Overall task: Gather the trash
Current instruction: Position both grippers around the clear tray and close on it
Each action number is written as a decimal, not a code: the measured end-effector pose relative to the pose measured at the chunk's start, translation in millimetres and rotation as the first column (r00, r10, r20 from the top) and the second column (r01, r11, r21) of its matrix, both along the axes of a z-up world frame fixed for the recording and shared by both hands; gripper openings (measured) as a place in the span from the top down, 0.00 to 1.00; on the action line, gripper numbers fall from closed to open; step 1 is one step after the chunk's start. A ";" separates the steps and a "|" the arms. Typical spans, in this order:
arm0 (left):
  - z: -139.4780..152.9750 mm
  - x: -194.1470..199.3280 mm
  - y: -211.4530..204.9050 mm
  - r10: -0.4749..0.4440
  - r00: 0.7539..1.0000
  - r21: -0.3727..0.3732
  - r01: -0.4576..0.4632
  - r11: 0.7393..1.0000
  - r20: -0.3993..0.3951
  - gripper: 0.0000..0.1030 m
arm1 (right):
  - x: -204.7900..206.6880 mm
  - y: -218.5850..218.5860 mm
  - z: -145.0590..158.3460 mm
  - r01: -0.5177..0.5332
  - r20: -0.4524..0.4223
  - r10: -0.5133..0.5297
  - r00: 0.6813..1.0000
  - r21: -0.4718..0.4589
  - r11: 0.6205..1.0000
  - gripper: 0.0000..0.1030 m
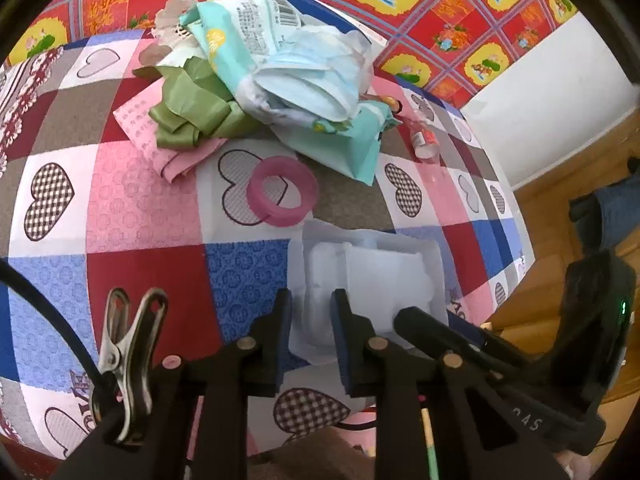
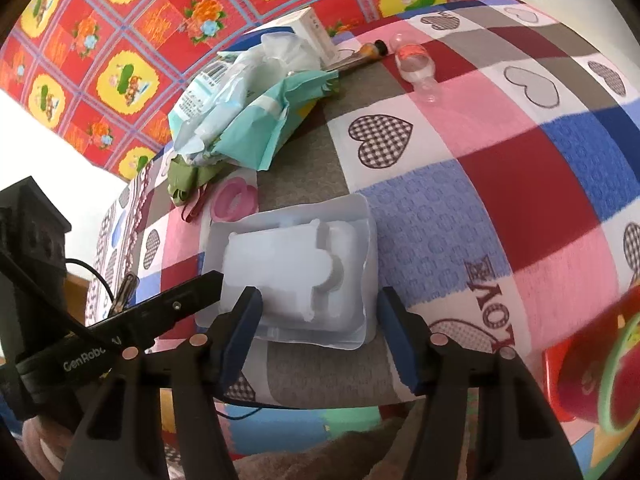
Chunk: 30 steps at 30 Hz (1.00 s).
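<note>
Plastic blister tray [image 1: 384, 276] sits pinched by left tool [image 1: 311, 312], right tool [image 2: 316, 320] spread.

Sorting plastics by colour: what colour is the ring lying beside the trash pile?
The ring is pink, slightly translucent; it shows best in the left wrist view.

The left gripper [image 1: 311, 312] straddles the near edge of a clear plastic blister tray [image 1: 372, 276] on the patchwork-cloth table [image 1: 140, 208], jaws narrowly apart. Beyond lie a pink tape ring [image 1: 282, 191] and heaped wrappers [image 1: 280, 80].
</note>
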<state>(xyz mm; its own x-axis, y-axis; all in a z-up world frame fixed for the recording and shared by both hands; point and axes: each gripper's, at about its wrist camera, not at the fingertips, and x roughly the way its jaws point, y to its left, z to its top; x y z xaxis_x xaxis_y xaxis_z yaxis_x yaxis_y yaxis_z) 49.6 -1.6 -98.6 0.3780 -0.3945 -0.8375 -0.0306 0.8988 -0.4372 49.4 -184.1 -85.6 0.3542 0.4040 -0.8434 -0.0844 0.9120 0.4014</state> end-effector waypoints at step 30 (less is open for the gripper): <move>21.4 13.7 -26.5 -0.141 0.989 -0.008 0.141 0.990 0.043 0.85 | -2.8 -40.2 20.2 0.138 0.058 -0.142 0.988 0.067 0.988 0.67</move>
<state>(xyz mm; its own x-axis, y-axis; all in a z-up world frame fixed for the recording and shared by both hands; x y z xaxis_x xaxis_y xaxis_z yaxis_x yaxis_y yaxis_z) 63.2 -28.1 -77.1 0.3533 -0.4552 -0.8173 0.1149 0.8881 -0.4450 46.6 -224.3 -65.4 0.4620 0.3982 -0.7925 0.0155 0.8898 0.4561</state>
